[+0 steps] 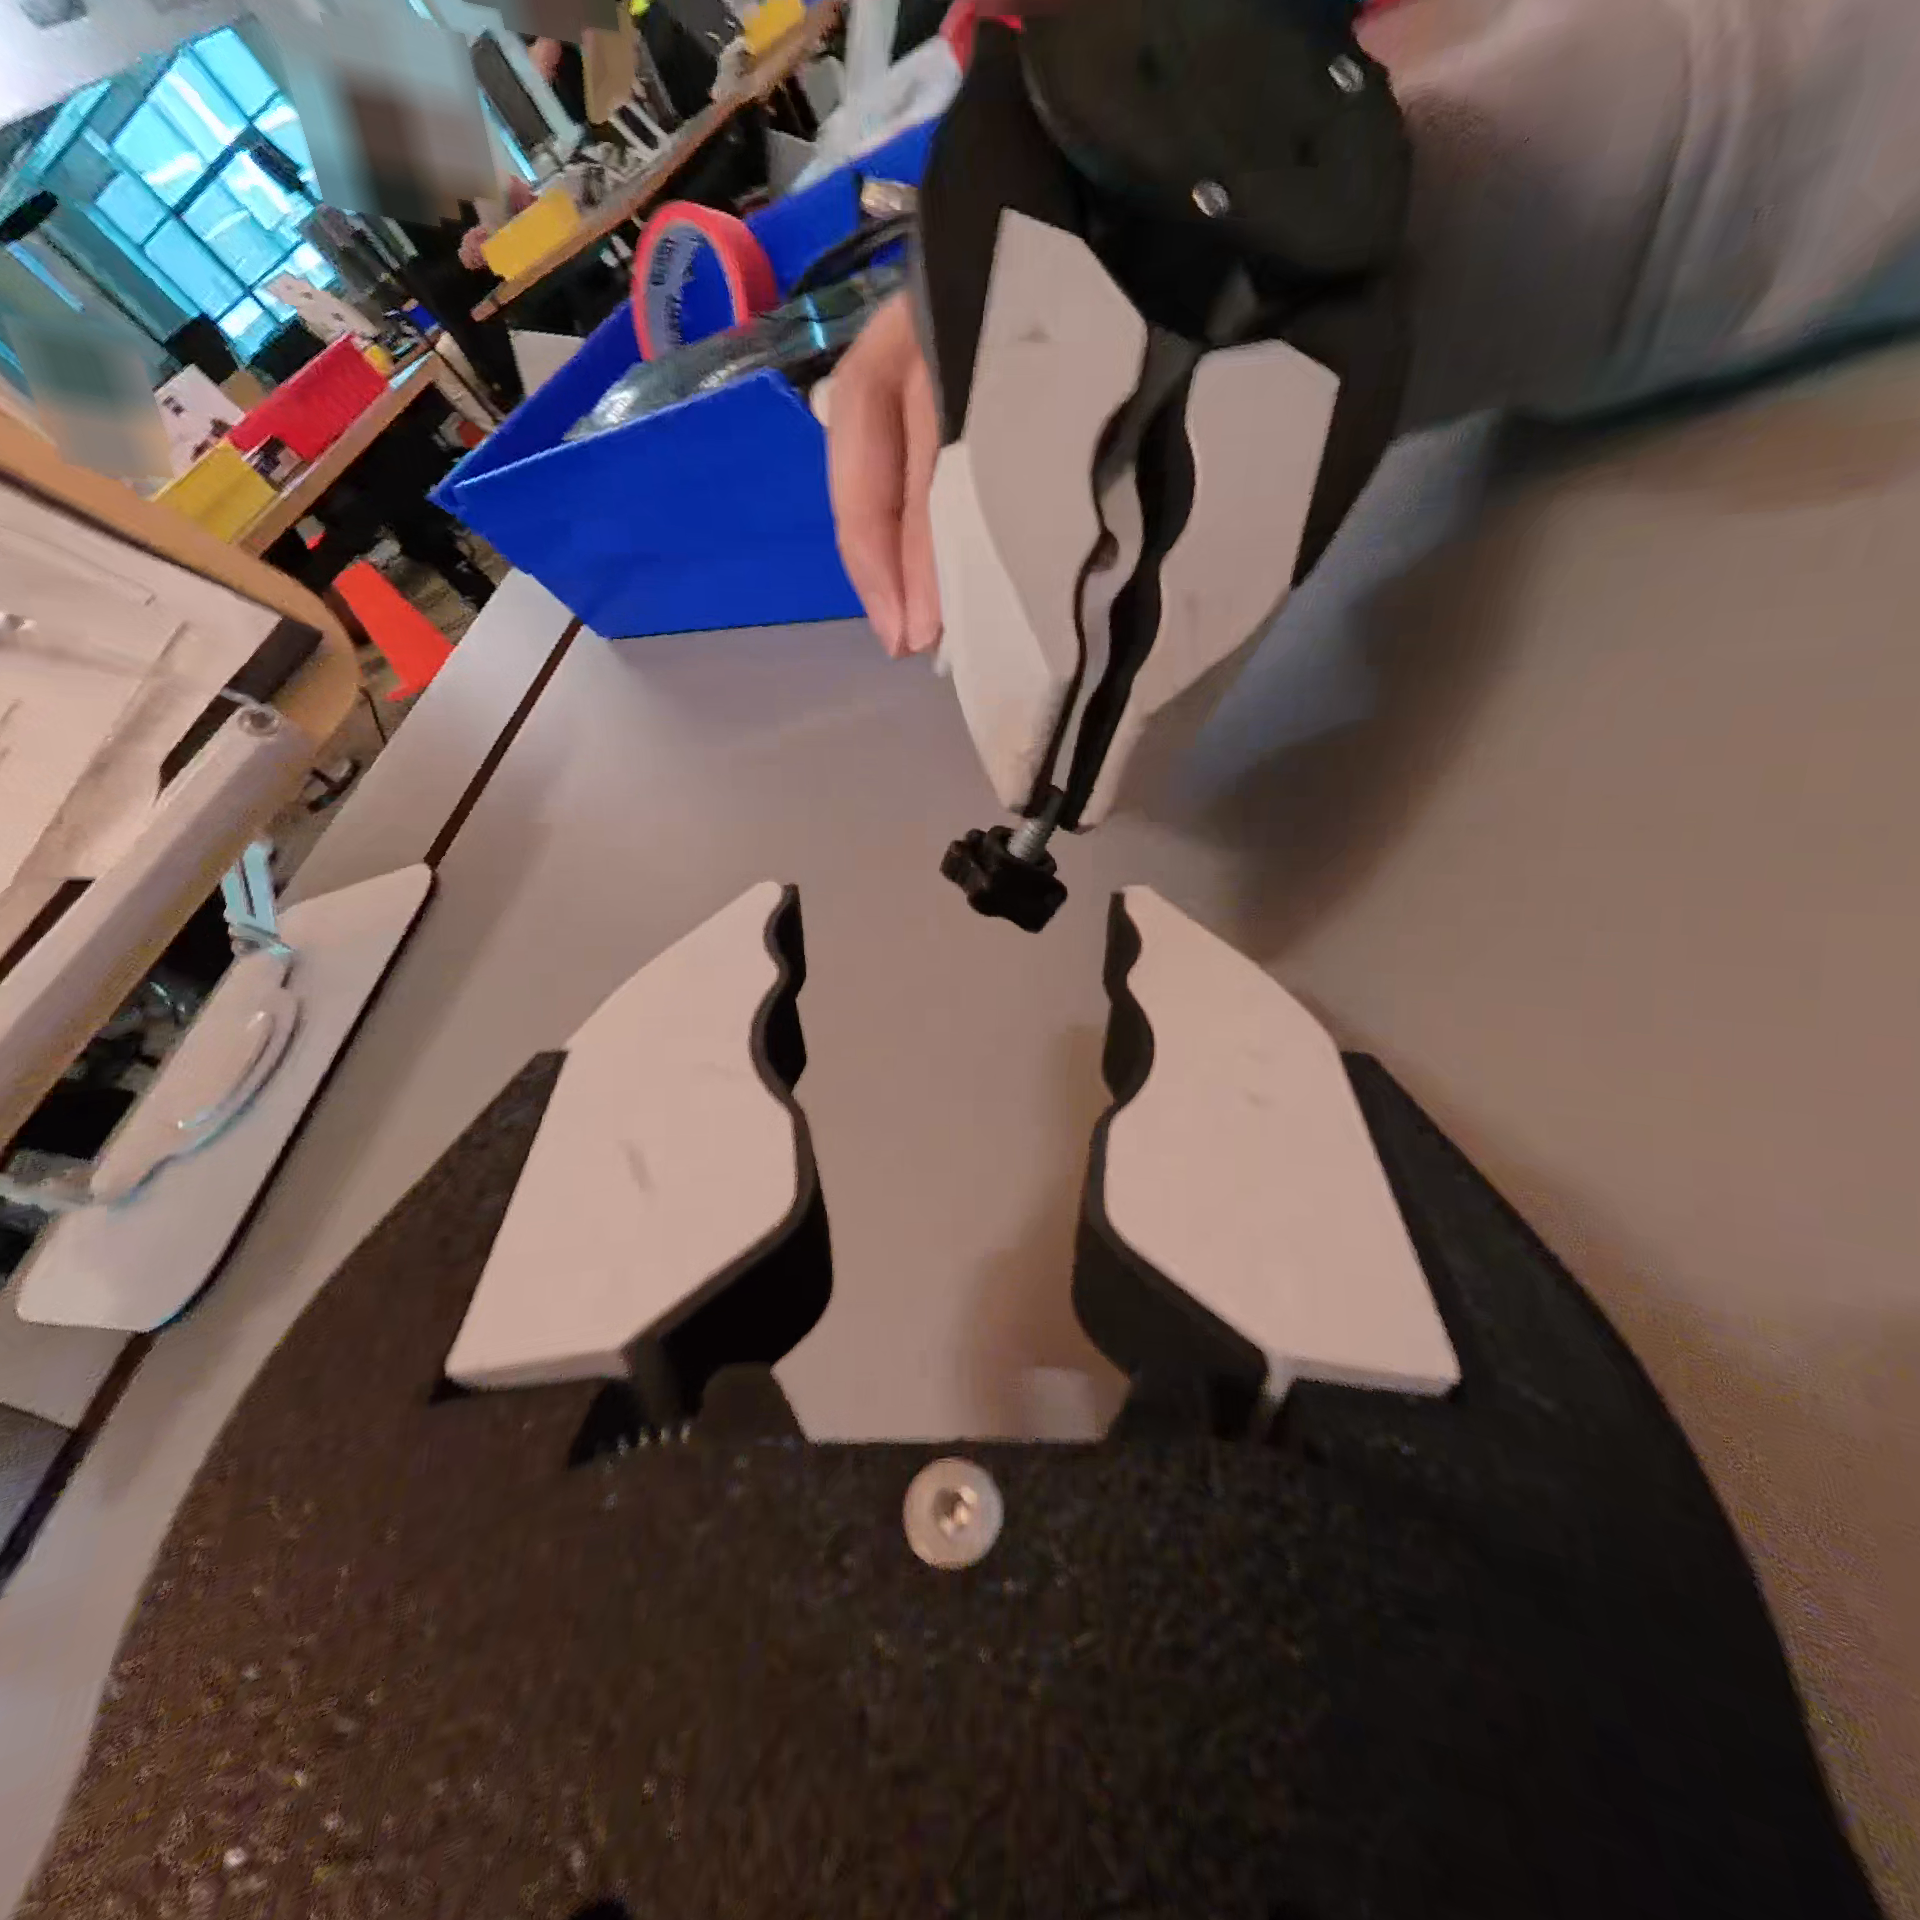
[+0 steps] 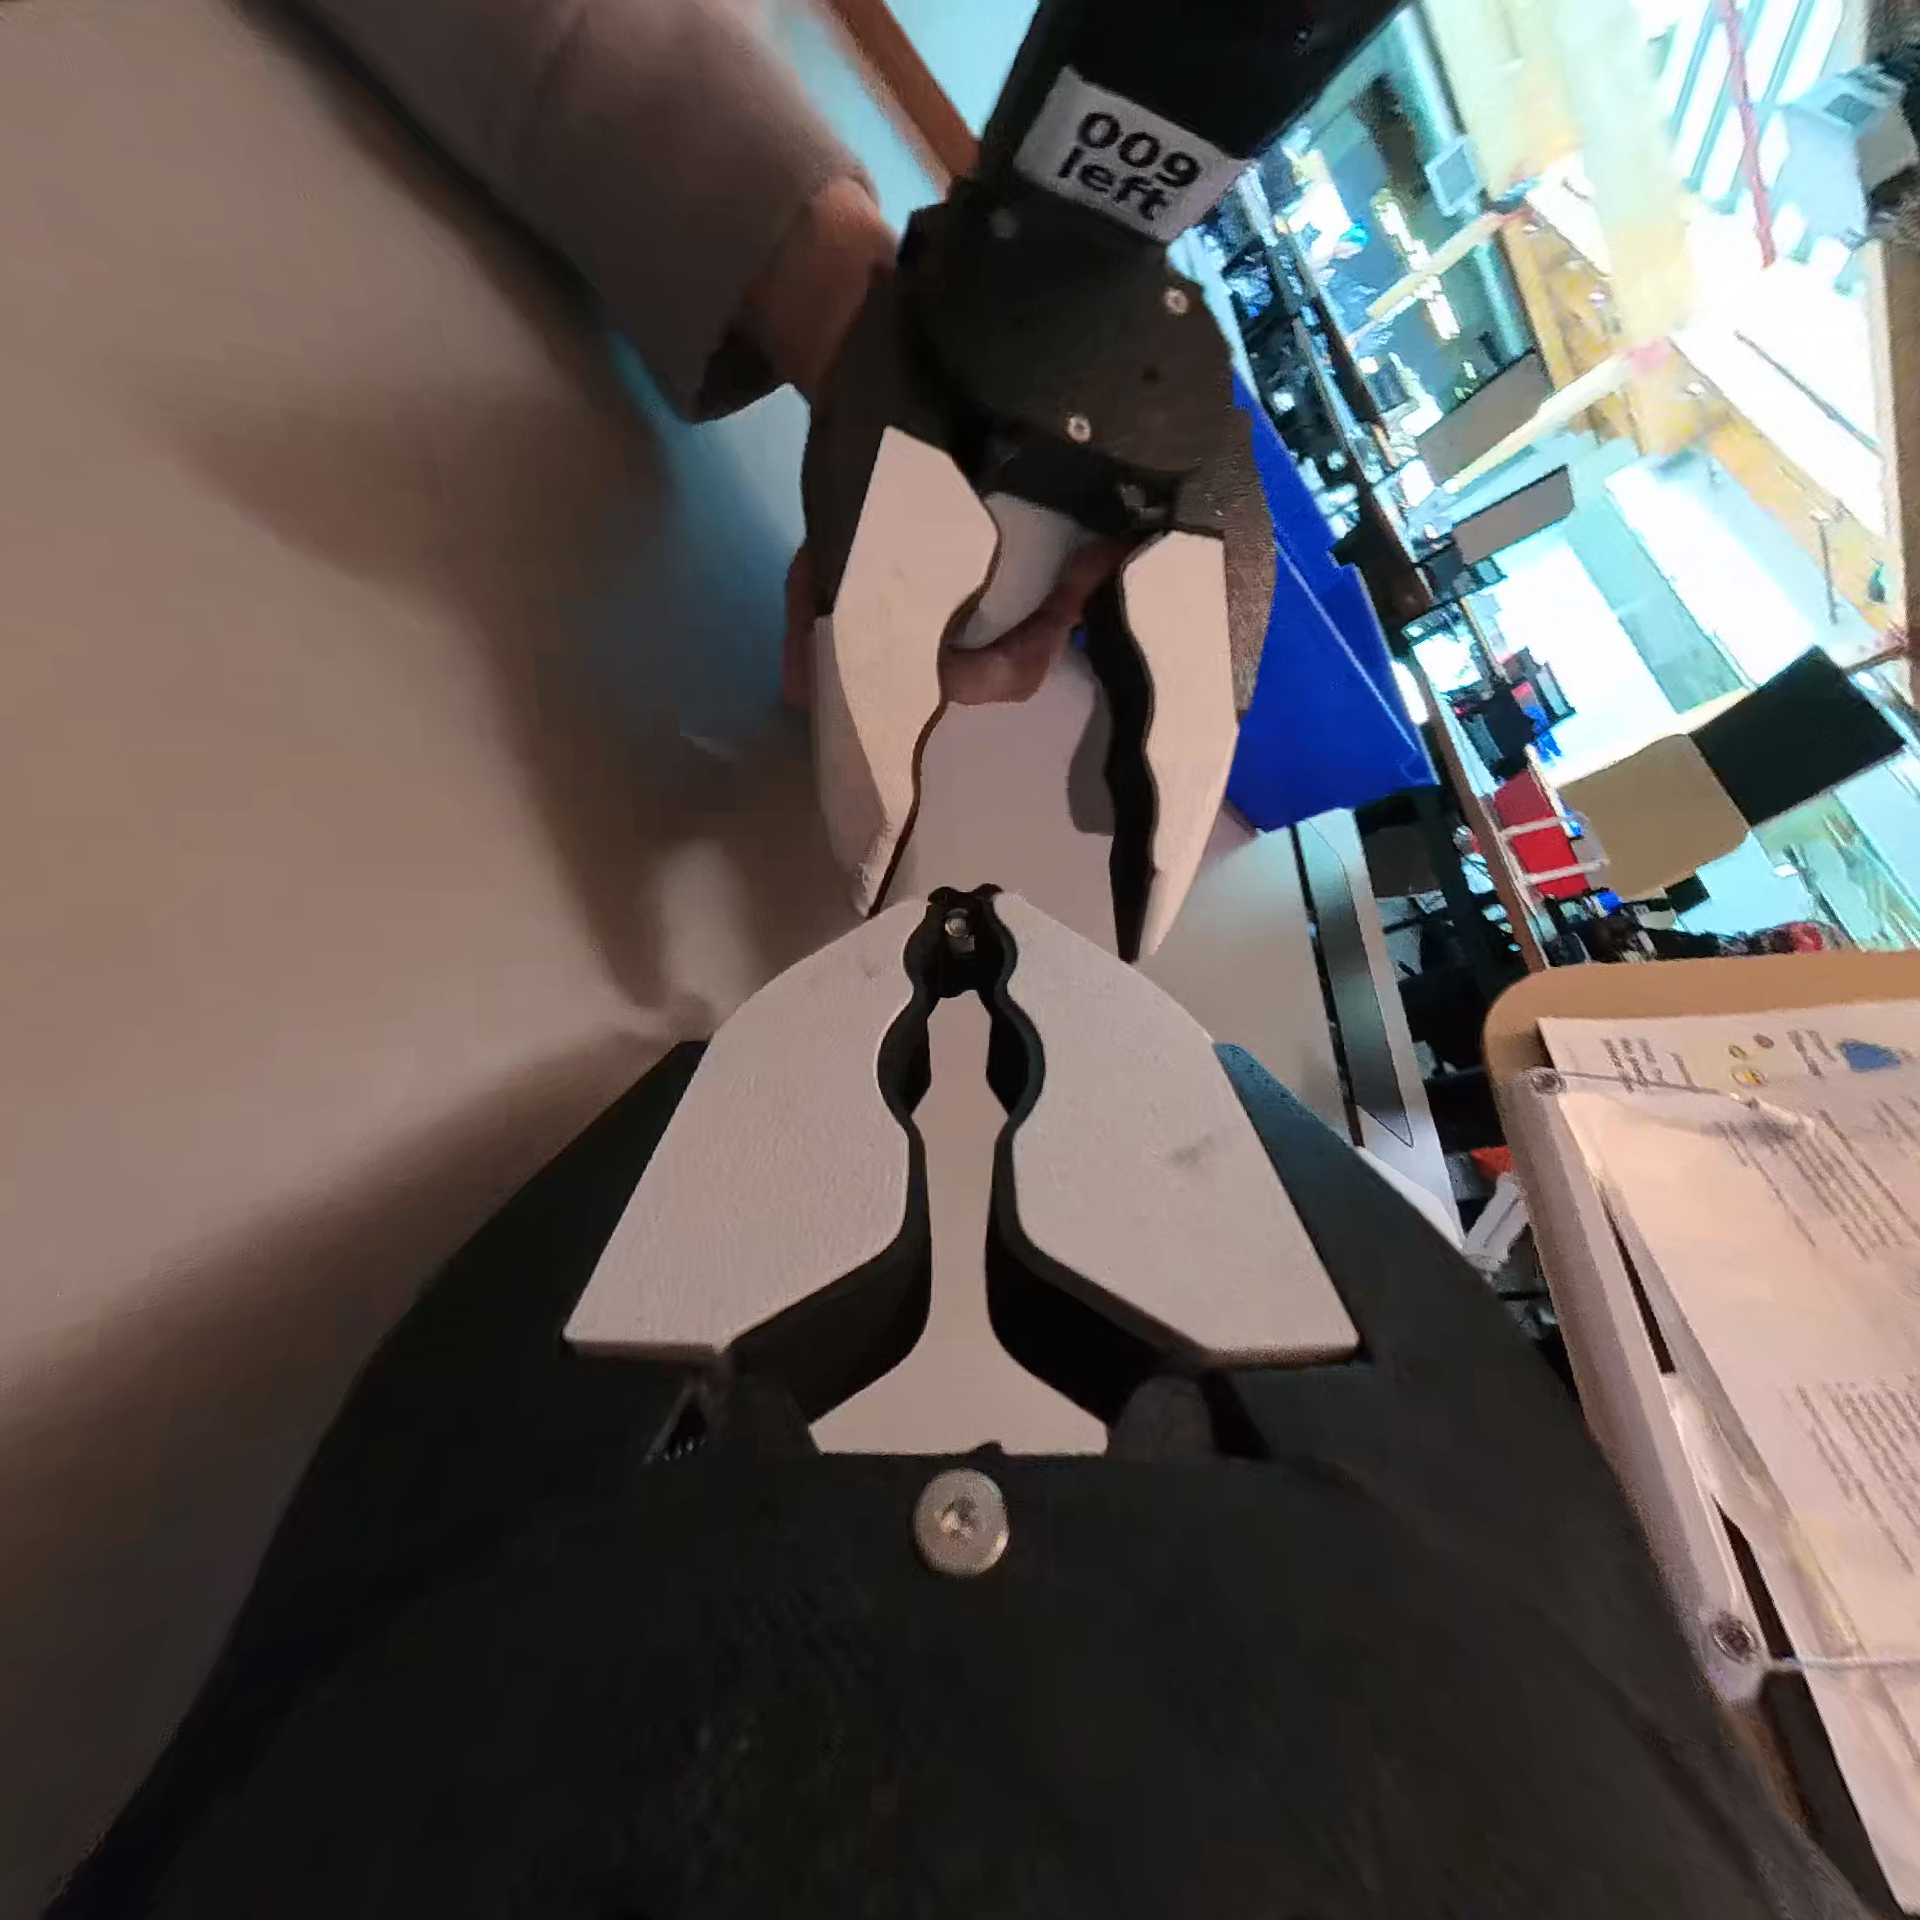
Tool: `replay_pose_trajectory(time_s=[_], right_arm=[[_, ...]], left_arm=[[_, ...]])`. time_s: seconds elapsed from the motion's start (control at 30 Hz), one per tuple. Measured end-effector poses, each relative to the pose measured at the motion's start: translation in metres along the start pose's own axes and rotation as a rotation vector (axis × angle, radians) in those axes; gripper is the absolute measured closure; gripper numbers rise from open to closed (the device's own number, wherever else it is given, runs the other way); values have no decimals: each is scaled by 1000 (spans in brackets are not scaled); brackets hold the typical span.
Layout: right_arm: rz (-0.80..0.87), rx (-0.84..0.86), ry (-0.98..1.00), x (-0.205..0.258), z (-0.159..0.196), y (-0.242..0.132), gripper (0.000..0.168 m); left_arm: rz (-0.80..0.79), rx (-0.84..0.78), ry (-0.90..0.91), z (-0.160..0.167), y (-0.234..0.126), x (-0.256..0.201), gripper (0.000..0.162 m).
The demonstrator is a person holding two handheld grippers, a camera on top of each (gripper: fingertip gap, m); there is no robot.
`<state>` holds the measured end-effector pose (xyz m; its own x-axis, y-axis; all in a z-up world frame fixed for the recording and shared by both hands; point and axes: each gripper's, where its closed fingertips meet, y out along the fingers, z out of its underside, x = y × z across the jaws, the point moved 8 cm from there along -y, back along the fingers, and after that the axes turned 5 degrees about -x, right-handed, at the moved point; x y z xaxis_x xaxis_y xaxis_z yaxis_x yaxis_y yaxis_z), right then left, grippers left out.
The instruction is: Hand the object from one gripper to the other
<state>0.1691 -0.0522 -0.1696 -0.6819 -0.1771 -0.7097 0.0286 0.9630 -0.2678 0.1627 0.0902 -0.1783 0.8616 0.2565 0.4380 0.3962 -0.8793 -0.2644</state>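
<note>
Grey surface [image 1: 644, 748] stretched beneath two grippers, a blue bin [image 1: 665, 520] behind them. Right gripper [image 1: 1055, 805] pointed down, its fingers [image 1: 1013, 582] clamped on the threaded shaft of a black knob screw [image 1: 1003, 873], which hung just above the surface. Left gripper [image 1: 951, 956] waited just below the knob, fingers [image 1: 665, 1132] spread wide apart, holding nothing.

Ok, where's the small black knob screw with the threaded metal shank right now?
The small black knob screw is pinched by its shank at the right gripper's fingertips, above the grey tabletop, knob pointing into the open left gripper.
</note>
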Motion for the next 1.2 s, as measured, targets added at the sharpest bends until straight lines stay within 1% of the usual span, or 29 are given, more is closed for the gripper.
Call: replay_pose_trajectory(time_s=[0.03,0.13,0.2,0.23,0.27,0.3,0.37,0.43,0.5,0.53,0.63,0.7,0.73,0.77,0.8,0.83,0.9,0.97,1.03,1.1,1.2], right_arm=[[-28,-12,7,2,-1,1,163],[-98,-45,26,8,-6,3,163],[-115,-31,9,10,-7,4,163],[-117,-18,5,10,-6,5,163],[-108,-6,2,10,-5,5,162],[-105,-1,0,10,-5,5,163],[-78,20,13,8,-2,6,162],[-7,40,36,5,1,7,161],[72,29,99,-1,2,6,147],[100,13,131,-4,2,6,144],[178,-39,192,-10,-1,4,141],[189,-88,341,-14,-2,6,138],[200,-130,474,-17,-1,7,127],[186,-184,641,-21,0,9,111],[150,-238,820,-23,1,11,99],[104,-295,971,-25,3,12,97],[59,-414,1178,-28,8,11,99],[33,-462,1293,-28,13,11,102],[16,-459,1326,-27,17,12,108],[12,-434,1314,-25,17,14,109],[-13,-440,1270,-22,13,15,126]], left_arm=[[20,13,19,1,2,-3,107],[101,14,25,0,6,-13,108],[136,14,31,0,7,-17,113],[147,18,31,0,8,-18,119],[152,23,32,1,8,-18,132],[147,30,32,1,9,-18,138],[113,54,24,2,11,-15,138],[52,72,29,2,11,-11,138],[-14,81,43,3,10,-6,138],[-56,87,43,3,10,-3,139],[-165,81,44,2,7,5,139],[-240,63,94,-1,5,8,139],[-270,50,134,-2,4,8,139],[-292,35,172,-4,4,7,139],[-306,17,199,-6,3,7,139],[-315,-2,213,-8,3,6,139],[-318,-45,222,-12,2,4,138],[-313,-87,227,-15,1,3,138],[-314,-124,221,-17,-1,4,139],[-303,-162,198,-19,-3,4,139],[-290,-188,173,-19,-4,4,139]])
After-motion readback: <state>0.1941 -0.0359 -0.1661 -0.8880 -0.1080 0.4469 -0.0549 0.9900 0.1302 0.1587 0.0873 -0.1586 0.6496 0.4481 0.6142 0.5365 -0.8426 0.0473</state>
